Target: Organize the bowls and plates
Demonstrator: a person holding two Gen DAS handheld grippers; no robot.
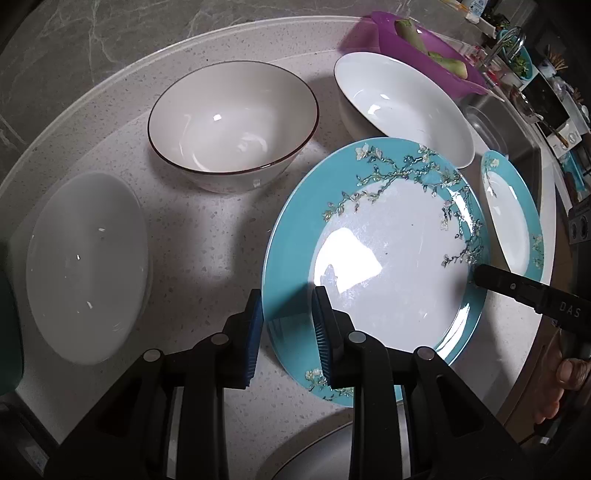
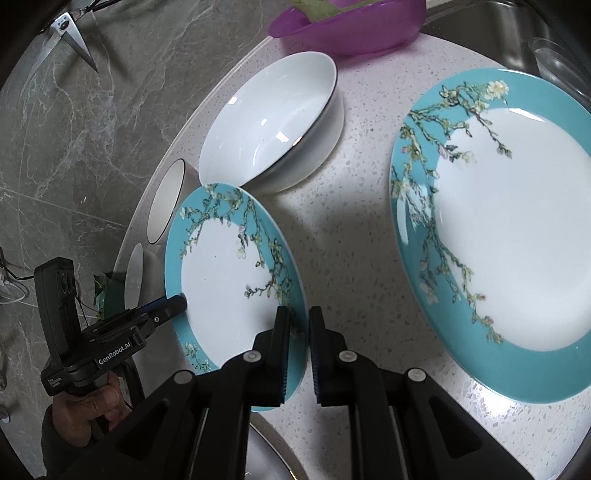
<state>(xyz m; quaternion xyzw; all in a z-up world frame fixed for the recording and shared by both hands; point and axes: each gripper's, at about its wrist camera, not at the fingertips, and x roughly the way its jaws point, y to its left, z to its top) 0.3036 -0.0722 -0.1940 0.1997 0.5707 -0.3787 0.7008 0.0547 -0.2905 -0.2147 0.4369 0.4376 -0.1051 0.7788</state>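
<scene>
A teal-rimmed floral plate (image 1: 388, 251) is held between both grippers, lifted and tilted over the speckled counter (image 1: 207, 236). My left gripper (image 1: 286, 314) is shut on its near-left rim. My right gripper (image 2: 295, 325) is shut on the opposite rim of the same plate (image 2: 221, 280); its finger also shows in the left wrist view (image 1: 498, 280). A second teal floral plate (image 2: 517, 229) lies flat on the counter to the right. A brown-rimmed bowl (image 1: 232, 125), a white bowl (image 1: 399, 107) and a white dish (image 1: 88, 266) stand around.
A purple basin (image 2: 347, 26) with vegetables sits at the back beside a steel sink (image 1: 517, 140). A grey marble wall (image 2: 74, 147) backs the counter. A metal lid or pot (image 1: 314, 454) lies below the counter's front edge.
</scene>
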